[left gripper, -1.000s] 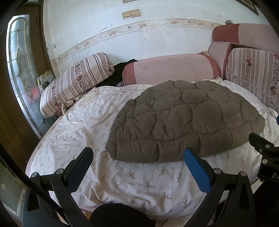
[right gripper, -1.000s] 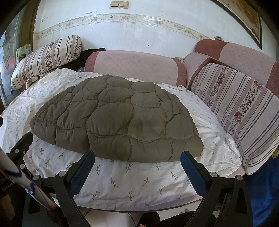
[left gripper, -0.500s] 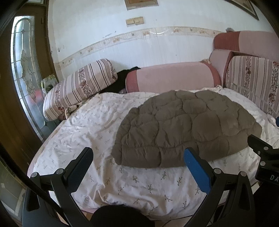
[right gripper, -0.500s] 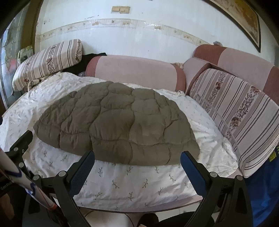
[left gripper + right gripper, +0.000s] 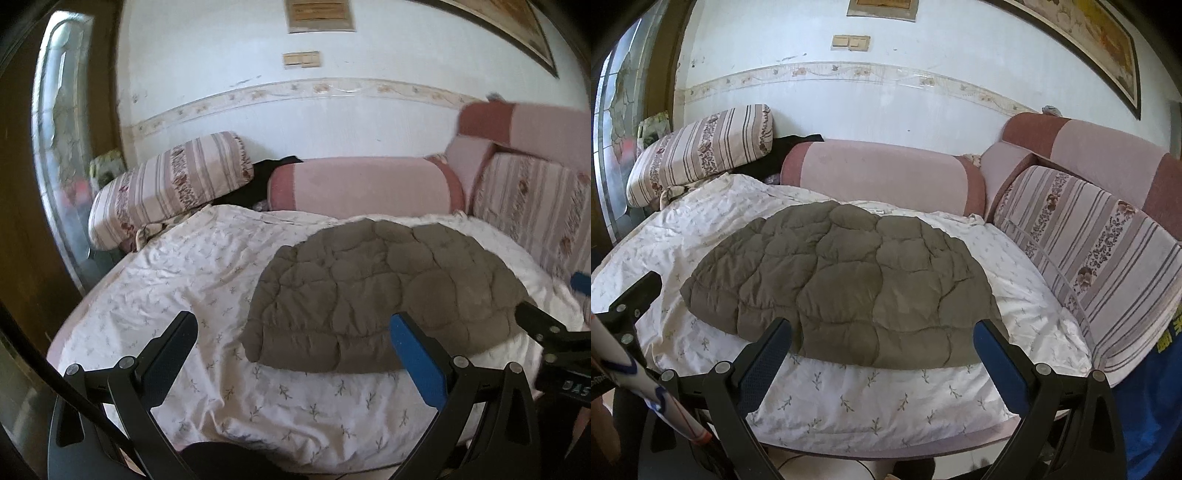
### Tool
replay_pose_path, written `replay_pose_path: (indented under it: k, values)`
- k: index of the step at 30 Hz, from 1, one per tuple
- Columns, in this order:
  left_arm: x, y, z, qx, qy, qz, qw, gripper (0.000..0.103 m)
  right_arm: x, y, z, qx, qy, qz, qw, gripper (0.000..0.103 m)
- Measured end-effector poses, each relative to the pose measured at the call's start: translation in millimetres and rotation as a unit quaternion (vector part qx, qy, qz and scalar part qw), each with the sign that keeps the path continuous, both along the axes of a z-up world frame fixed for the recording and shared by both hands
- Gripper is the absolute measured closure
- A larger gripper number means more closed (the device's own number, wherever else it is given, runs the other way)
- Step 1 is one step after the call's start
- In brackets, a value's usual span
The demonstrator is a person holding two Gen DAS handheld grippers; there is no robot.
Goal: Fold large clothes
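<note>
We draw both grippers back and up from the bed – the quilted brown jacket [image 5: 384, 299] now sits lower and smaller in both views than a second ago, and more wall shows above it. The left gripper [image 5: 293, 341], fingers spread wide and holding nothing, hangs off the near-left corner of the garment; the right gripper [image 5: 882, 345], equally spread and empty, hangs before its near hem. The jacket lies in a compact, rounded bundle on the floral bedsheet [image 5: 849, 398], untouched by either tool – we judge the fold finished, or paused for inspection. From left to right around it: a leaded glass door [image 5: 55, 155], a striped bolster [image 5: 701, 151], a dark garment behind it, a pink bolster [image 5: 882, 173], then striped and pink cushions [image 5: 1100, 236] along the right edge. Above, a floral border runs along the white wall [image 5: 820, 96].
</note>
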State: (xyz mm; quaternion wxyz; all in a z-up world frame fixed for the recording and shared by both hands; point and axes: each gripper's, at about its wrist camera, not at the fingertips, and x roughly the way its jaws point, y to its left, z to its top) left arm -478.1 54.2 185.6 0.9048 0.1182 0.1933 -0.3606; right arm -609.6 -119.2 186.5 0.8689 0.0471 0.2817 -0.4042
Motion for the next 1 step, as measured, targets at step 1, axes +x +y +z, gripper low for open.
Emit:
replay_pose_path:
  k: [1]
  values:
    - [6.3, -3.4, -1.0, 0.004, 0.003, -0.002, 1.0, 0.0, -0.2, -4.3, 0.5, 0.008, -0.008, 0.007, 1.0, 0.003]
